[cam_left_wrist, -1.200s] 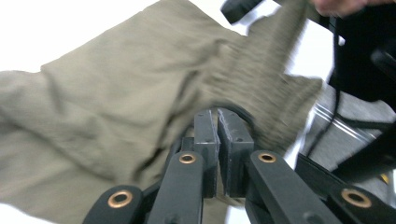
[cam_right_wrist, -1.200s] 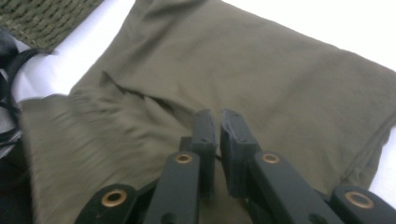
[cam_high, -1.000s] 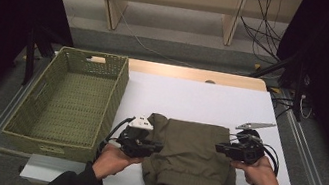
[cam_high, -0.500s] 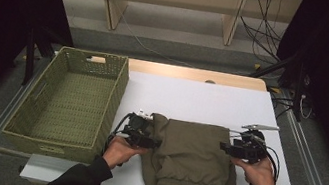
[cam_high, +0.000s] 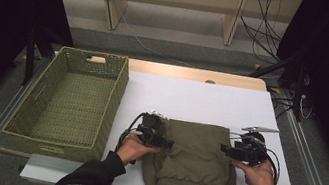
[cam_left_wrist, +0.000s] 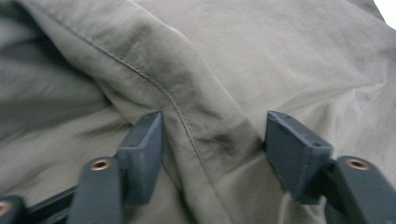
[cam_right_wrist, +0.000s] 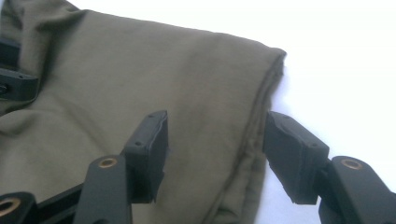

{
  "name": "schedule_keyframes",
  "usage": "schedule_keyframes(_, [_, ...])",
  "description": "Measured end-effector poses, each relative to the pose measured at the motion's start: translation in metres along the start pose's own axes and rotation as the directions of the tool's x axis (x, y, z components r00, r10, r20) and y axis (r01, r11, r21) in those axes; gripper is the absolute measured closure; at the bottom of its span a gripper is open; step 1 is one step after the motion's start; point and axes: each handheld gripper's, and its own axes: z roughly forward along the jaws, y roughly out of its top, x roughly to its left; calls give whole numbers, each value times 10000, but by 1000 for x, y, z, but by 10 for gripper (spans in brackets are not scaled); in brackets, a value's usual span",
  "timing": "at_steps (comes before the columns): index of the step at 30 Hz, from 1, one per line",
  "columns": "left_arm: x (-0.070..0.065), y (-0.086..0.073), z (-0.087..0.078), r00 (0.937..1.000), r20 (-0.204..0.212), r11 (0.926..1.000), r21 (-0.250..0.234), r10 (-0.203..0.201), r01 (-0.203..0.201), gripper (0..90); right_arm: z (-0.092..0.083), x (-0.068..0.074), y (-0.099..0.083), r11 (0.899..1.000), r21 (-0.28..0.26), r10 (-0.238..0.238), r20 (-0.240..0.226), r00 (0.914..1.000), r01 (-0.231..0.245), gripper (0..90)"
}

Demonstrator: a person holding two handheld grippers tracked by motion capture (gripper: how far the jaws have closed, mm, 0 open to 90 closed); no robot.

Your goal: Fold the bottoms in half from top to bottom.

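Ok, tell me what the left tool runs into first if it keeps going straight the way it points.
The folded olive garment. The left tool has its jaws apart astride a stitched fold of that cloth, having just been closing. Going straight on, it would likely press into the fabric at once; depth is hard to judge.

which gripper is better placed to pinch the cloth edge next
Right, probably: the right gripper has open jaws straddling the olive cloth's folded edge; the left gripper sits over a mid-cloth seam.

A lab-like recording bay: white table, black curtains, loose cables on the floor.
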Motion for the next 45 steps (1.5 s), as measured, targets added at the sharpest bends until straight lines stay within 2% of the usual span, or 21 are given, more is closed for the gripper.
schedule_keyframes(3, [-1, 1, -3, 9998, 107, 9998, -124, 165, -164, 784, 0, -3, -1, 9996, 146, 229, -2, 9997, -229, 447])
schedule_keyframes(4, [1, 1, -5, 9997, 131, 9997, -168, 206, -204, 828, 1, -4, -2, 9994, 219, 276, -43, 9996, -275, 455])
schedule_keyframes(6, [5, 2, -11, 9998, 194, 9995, -310, 96, -90, 856, 2, -6, -3, 9978, 557, 371, -81, 9993, -366, 475])
schedule_keyframes(7, [7, 2, -15, 9997, 214, 9993, -350, 94, -87, 859, 4, -6, -4, 9968, 604, 531, -174, 9984, -520, 481])
schedule_keyframes(10, [14, 4, -24, 9999, 128, 9983, -581, 61, -53, 866, 4, -6, -5, 9961, 712, 558, -375, 9977, -530, 512])
schedule_keyframes(13, [21, 6, -30, 9997, 46, 9964, -813, -220, 223, 867, 7, -5, -6, 9947, 849, 647, -702, 9954, -587, 520])
schedule_keyframes(16, [21, 5, -30, 9998, -11, 9970, -755, -182, 181, 865, 12, -1, -6, 9928, 1025, 720, -919, 9932, -625, 522])
schedule_keyframes(20, [23, 2, -27, 9998, 1, 9981, -575, -217, 216, 861, 20, 3, -6, 9888, 1403, 614, -662, 9959, -516, 486])
schedule_keyframes(24, [24, 2, -27, 9995, 67, 9982, -525, -295, 298, 856, 22, 1, -5, 9875, 1421, 766, -572, 9954, -678, 468])
schedule_keyframes(27, [24, 1, -26, 9996, 62, 9986, -445, -286, 288, 852, 28, 1, -6, 9816, 1726, 971, -857, 9916, -812, 478])
schedule_keyframes(28, [24, 1, -26, 9995, 70, 9985, -449, -321, 324, 851, 30, 2, -6, 9816, 1742, 960, -1003, 9903, -775, 527])
schedule_keyframes(32, [25, 2, -26, 9992, 114, 9983, -429, -393, 398, 849, 28, 8, -3, 9865, 1559, 641, -815, 9946, -508, 815])
schedule_keyframes(33, [25, 2, -27, 9992, 120, 9983, -428, -388, 393, 849, 27, 9, -2, 9874, 1482, 680, -870, 9939, -546, 849])
schedule_keyframes(35, [25, 4, -29, 9986, 215, 9974, -515, -485, 495, 849, 23, 11, 3, 9899, 1351, 570, -987, 9935, -434, 877])
schedule_keyframes(37, [26, 6, -32, 9981, 253, 9963, -650, -553, 568, 848, 17, 10, 12, 9940, 997, 581, -1292, 9899, -453, 881])
schedule_keyframes(39, [26, 7, -34, 9978, 216, 9940, -876, -631, 648, 848, 11, 7, 21, 9967, 665, 548, -1253, 9906, -467, 881])
schedule_keyframes(41, [29, 9, -33, 9961, 308, 9918, -953, -822, 848, 845, 9, 1, 32, 9965, 440, 755, -1252, 9893, -705, 881])
schedule_keyframes(43, [32, 9, -31, 9948, 341, 9904, -963, -959, 987, 837, 11, -5, 39, 9955, 414, 893, -1247, 9882, -847, 880])
schedule_keyframes(45, [34, 7, -25, 9939, 274, 9900, -892, -1070, 1090, 829, 21, -9, 41, 9937, 794, 872, -1098, 9901, -787, 879])
